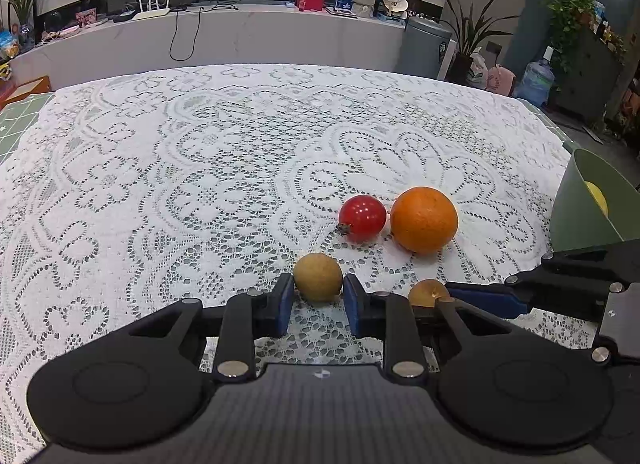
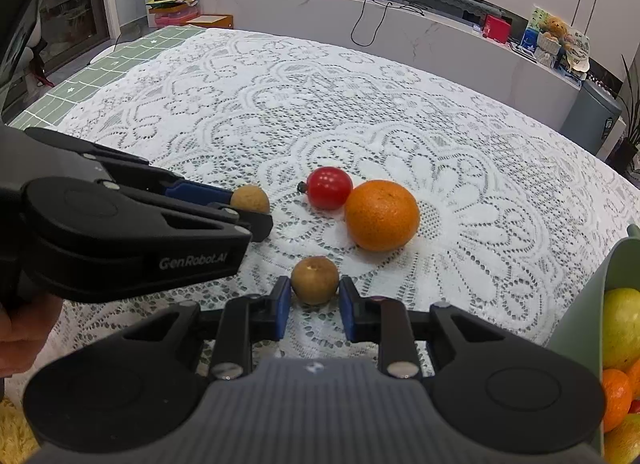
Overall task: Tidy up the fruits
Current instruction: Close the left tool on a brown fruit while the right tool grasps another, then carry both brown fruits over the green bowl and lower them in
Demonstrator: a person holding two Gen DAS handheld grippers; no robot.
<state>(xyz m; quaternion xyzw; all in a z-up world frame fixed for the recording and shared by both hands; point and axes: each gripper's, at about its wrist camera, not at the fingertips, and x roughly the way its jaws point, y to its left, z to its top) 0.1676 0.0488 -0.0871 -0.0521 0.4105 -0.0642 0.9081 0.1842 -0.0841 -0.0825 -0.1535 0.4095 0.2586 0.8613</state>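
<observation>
- Your left gripper (image 1: 318, 298) is bracketing a small tan fruit (image 1: 318, 277) between its blue pads (image 1: 285, 300); the pads are sitting right at the fruit's sides, but a firm squeeze is not clear, so you are at best just making contact.
- Your right gripper (image 2: 313, 306) is doing the same with a second brown fruit (image 2: 315, 280), jaws apart with the fruit at the tips, not visibly clamped.
- Both little fruits are looking light, round and dry-skinned, probably thin-shelled; you are likely needing only gentle pressure across the widest part, or they may roll out forward or crack.
- Ahead of your right fingertips and slightly to the right, the orange (image 2: 381, 215) is resting with the red fruit (image 2: 329, 187) touching its left side.
- The orange is looking heavier, firm and dimpled, so it should grip well across its middle, with the jaws opened wide.
- The red fruit is looking glossy and smooth, with a dark stem end; judge it slippery and softer.
- The green basket (image 2: 580, 304) is standing at your far right, already holding fruit.
- Everything is lying on the white lace tablecloth (image 2: 280, 103), which could snag a low fingertip.
</observation>
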